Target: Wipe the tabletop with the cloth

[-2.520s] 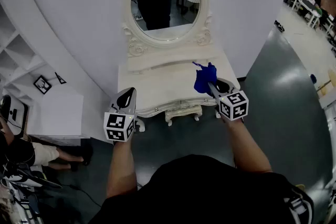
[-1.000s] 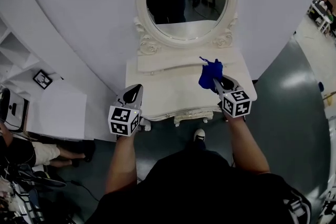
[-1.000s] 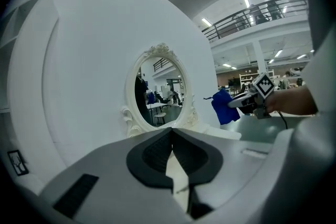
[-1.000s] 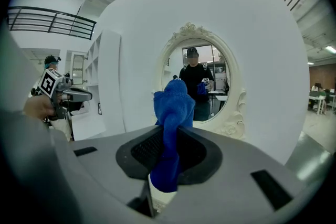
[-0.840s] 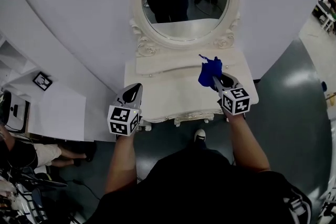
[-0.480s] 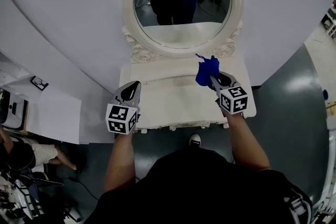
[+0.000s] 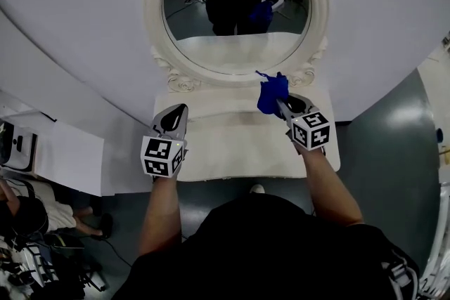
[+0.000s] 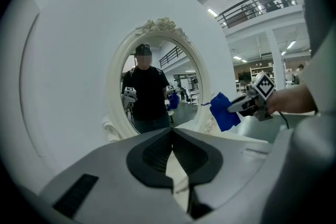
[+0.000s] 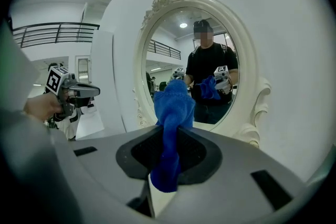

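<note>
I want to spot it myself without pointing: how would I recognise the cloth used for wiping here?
Find the white dressing table under the big oval mirror. Above its right side, the right gripper pinches a small crumpled cloth. It is bright blue against all-white furniture.

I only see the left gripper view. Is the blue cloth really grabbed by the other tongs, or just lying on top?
Observer: Grabbed. The right gripper view shows the cloth pinched between the right tongs, with a tuft poking out in front.
Child: Whereabouts is it?
Observer: In the head view it is over the back right of the tabletop, near the base of the mirror.
Child: And my tongs?
Observer: The head view puts the left tongs by the tabletop's left edge, apart from the cloth.
</note>
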Available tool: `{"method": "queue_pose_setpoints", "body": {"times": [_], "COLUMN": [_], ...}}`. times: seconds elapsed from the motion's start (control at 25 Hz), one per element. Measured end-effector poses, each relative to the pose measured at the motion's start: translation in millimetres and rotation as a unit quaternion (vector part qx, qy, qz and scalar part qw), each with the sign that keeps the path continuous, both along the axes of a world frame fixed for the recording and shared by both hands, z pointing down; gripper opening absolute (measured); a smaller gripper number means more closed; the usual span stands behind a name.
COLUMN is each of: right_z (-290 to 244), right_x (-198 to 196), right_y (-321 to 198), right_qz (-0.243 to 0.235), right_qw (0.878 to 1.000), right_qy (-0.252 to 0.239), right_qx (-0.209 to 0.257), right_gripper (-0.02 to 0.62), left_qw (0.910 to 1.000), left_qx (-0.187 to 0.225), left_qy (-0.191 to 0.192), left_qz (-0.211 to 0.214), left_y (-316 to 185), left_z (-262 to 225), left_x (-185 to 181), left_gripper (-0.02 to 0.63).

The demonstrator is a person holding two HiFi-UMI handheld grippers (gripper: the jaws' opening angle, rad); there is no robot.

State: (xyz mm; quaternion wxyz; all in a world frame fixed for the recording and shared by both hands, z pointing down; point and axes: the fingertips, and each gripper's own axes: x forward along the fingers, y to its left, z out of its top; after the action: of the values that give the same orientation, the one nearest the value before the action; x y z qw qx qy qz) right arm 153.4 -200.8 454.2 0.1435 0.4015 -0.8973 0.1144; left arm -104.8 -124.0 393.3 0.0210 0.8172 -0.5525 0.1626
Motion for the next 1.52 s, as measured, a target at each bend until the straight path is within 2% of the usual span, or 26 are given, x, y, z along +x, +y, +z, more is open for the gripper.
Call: {"method": "queue_pose_setpoints", "body": {"times": [0.4, 0.8, 1.08, 1.28, 1.52], "right_z": [21, 25, 19, 14, 22], "right_x": [7, 7, 11, 5, -15], "right_y": [-48, -47, -41, -39, -36], "right_qz": [-0.026, -0.028, -0.007, 0.007, 0.01], "right_qw": [1.0, 0.999, 1.0, 1.0, 0.999], "right_qy": [0.003, 0.006, 0.014, 0.015, 0.018], "right_qx": [-0.015, -0.018, -0.015, -0.013, -0.024], "right_gripper": [0.058, 0.058, 0.058, 0.058, 0.057], "left_qw": [0.9999, 0.9999, 0.9999, 0.9981, 0.9969], "left_qx": [-0.004, -0.001, 0.003, -0.005, -0.005], "left_qy": [0.001, 0.006, 0.01, 0.052, 0.066], "left_qz": [-0.015, -0.015, 0.007, 0.033, 0.042], "left_y": [-39, -38, -39, -40, -41], "left_z": [15, 16, 12, 8, 8], "left_x": [19, 22, 20, 17, -4], "left_gripper": [0.009, 0.009, 0.009, 0.009, 0.009]}}
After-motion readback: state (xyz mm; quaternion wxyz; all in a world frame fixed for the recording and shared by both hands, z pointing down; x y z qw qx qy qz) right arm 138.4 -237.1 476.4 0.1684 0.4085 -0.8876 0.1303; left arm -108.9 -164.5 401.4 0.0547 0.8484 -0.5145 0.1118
